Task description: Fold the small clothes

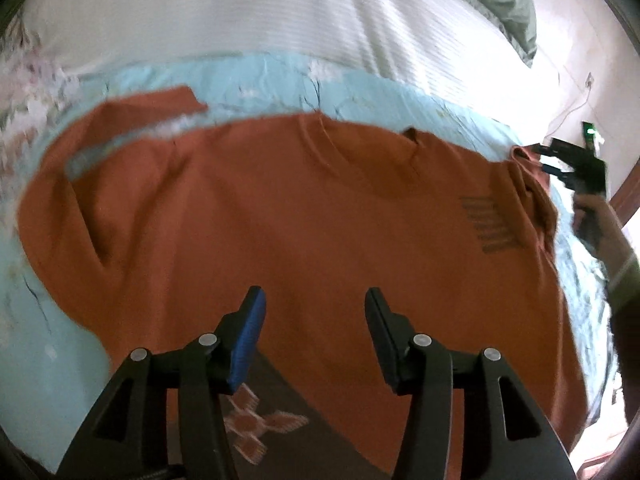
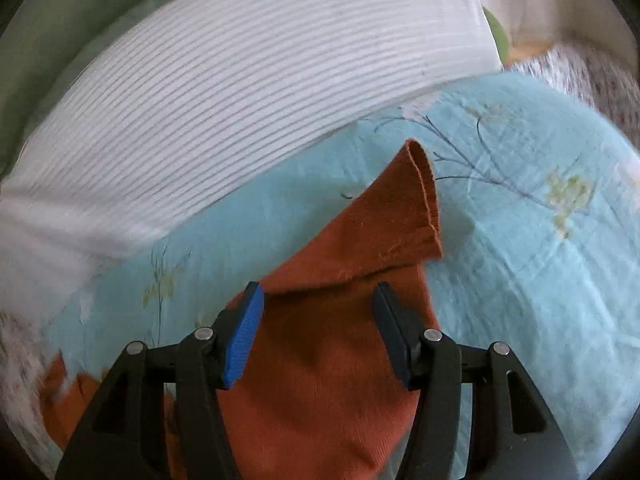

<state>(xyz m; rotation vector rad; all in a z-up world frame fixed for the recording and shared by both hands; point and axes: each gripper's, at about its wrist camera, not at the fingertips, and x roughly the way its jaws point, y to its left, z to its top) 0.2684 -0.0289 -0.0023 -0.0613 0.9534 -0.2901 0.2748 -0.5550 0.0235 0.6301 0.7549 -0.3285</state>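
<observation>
Both tongs, left (image 1: 314, 300) and right (image 2: 318, 296), hang released over our rust-orange T-shirt (image 1: 300, 216), spread on the bed ahead; next we should pinch its sleeve (image 2: 400, 216) ahead of the right tongs and fold inward.

rust-orange T-shirt (image 1: 304, 216), spread flat, front up
</observation>
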